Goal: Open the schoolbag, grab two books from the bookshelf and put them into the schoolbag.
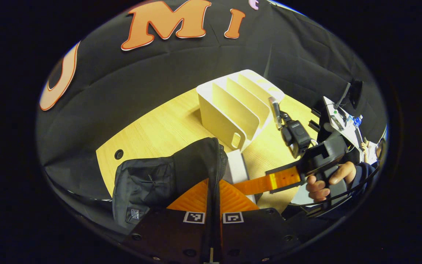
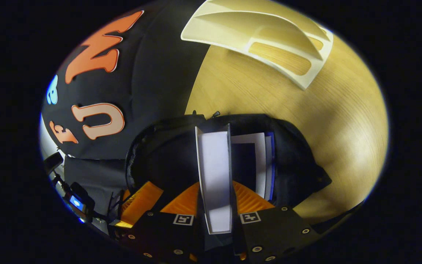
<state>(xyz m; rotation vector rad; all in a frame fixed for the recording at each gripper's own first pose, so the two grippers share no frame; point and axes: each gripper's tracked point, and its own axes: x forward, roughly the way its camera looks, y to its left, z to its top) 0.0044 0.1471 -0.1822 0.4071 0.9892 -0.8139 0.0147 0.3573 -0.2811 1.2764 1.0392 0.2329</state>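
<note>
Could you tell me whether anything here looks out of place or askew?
Nothing stands out. The left tongs pinch the bag flap, the right tongs hold a book over the open bag beside another book; the rack stands upright.

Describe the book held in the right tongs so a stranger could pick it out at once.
On the pale wooden table lies an open black fabric schoolbag. Above its mouth, the right tongs clamp a white-covered book, page edges facing the camera. The second book, blue-edged, already sits inside the bag.

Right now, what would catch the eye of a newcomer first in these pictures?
The right gripper holds a white book over the open black fabric schoolbag, where another book already stands. The left gripper pinches the bag's zipped edge, and the cream plastic bookshelf stands behind on the wooden table.
</note>
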